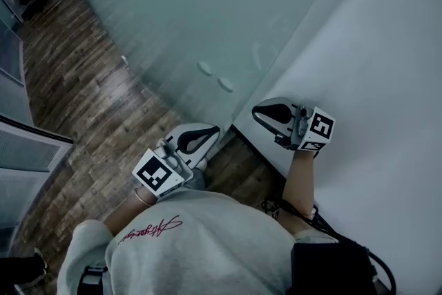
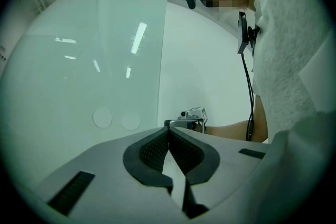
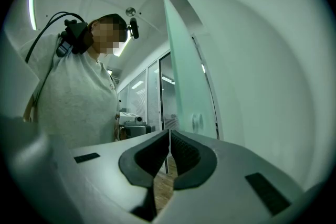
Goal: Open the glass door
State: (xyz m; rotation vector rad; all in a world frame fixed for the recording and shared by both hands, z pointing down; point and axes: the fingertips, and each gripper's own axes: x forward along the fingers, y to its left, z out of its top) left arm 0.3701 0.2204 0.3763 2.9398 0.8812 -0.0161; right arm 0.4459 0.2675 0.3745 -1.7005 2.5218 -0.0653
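Though the frosted glass door (image 1: 207, 3) fills the space ahead of the person, with its lock edge close to the white wall (image 1: 387, 45) on the right, neither tool has hold of it. The left tongs (image 2: 168, 130) are pressed together with nothing between them and point at the pane just below two round discs (image 2: 115, 118), which look like the only fittings. The right tongs (image 3: 169, 134) are likewise closed and empty, held by the wall and looking along the door's edge. An office shows past that edge, so the door may already stand ajar, though I can't be sure from here. I'd say this is the approach step. Next, closed tongs should go flat against the glass near the discs and push steadily, or hook the free edge.
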